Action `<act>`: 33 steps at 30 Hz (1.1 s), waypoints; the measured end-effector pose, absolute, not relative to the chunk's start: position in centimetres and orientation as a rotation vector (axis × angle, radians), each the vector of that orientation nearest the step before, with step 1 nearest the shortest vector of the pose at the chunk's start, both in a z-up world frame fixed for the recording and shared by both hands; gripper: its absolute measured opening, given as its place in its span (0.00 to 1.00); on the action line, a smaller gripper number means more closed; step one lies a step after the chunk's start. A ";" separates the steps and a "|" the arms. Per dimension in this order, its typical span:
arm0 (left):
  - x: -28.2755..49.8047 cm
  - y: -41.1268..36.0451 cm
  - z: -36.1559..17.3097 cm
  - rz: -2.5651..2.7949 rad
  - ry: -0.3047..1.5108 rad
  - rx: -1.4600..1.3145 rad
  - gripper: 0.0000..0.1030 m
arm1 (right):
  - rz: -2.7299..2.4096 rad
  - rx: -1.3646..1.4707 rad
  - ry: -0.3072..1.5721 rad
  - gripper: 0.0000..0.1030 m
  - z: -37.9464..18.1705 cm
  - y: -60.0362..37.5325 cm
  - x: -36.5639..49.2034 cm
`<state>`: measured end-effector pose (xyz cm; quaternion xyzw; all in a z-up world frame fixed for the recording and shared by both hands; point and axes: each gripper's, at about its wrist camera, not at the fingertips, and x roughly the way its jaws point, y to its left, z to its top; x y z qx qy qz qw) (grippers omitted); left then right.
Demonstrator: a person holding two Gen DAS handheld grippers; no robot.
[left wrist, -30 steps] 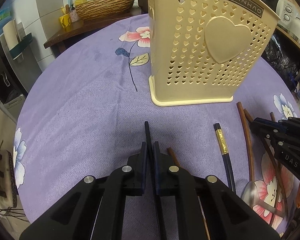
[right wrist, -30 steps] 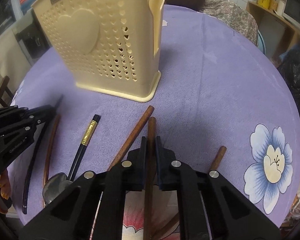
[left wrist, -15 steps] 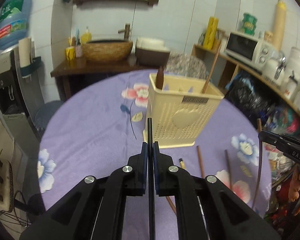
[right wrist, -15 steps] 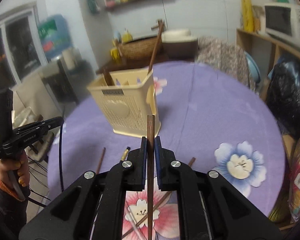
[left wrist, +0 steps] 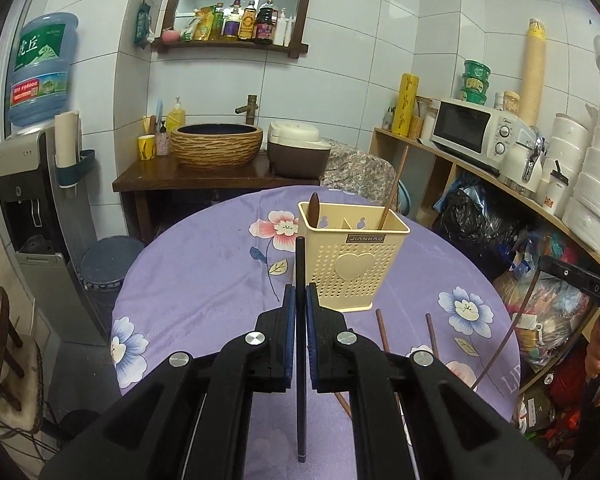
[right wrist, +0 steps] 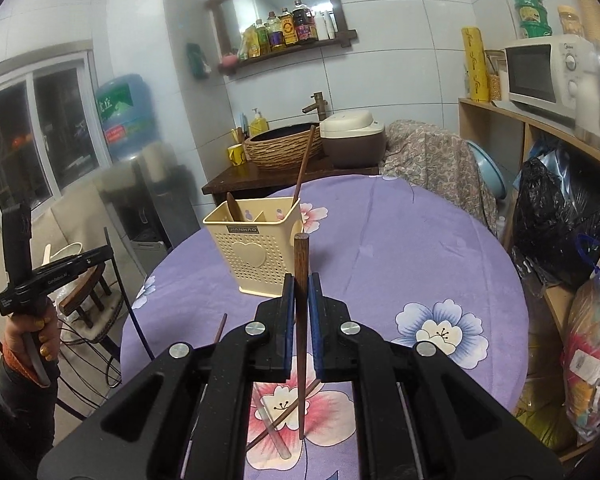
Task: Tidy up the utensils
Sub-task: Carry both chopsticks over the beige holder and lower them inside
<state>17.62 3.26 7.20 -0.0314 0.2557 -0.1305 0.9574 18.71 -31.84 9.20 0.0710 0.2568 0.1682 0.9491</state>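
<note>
My left gripper (left wrist: 300, 294) is shut on a black chopstick (left wrist: 300, 264) and holds it upright high above the table, in front of the cream utensil holder (left wrist: 356, 268). My right gripper (right wrist: 300, 284) is shut on a brown wooden chopstick (right wrist: 301, 256), also raised, with the holder (right wrist: 256, 256) ahead and to the left. The holder has a brown chopstick (left wrist: 392, 188) and a dark wooden handle (left wrist: 314, 204) standing in it. Loose brown chopsticks (left wrist: 382, 330) lie on the purple cloth near the holder.
The round table has a purple flowered cloth (left wrist: 204, 280). More utensils (right wrist: 276, 424) lie under my right gripper. A shelf with a microwave (left wrist: 476, 136) stands at the right, a basin (left wrist: 216, 144) and water dispenser (left wrist: 24, 184) behind.
Both grippers have lifted high off the table, each carrying its chopstick, and have drawn back from the holder. The view has tilted up from the tabletop to the room.
</note>
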 end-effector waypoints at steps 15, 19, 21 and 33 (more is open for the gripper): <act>21.1 2.8 14.2 -0.333 0.452 -0.088 0.06 | 0.402 0.119 0.373 0.08 16.8 -28.5 21.4; 23.8 2.3 19.9 -0.357 0.354 -0.133 0.06 | 0.375 0.088 0.216 0.08 23.3 -25.9 23.1; 25.0 1.8 21.9 -0.336 0.307 -0.149 0.06 | 0.377 0.106 0.169 0.08 25.6 -25.0 24.1; 31.4 -2.6 17.1 -0.240 0.372 -0.071 0.06 | 0.268 0.084 0.254 0.08 19.5 -21.5 33.3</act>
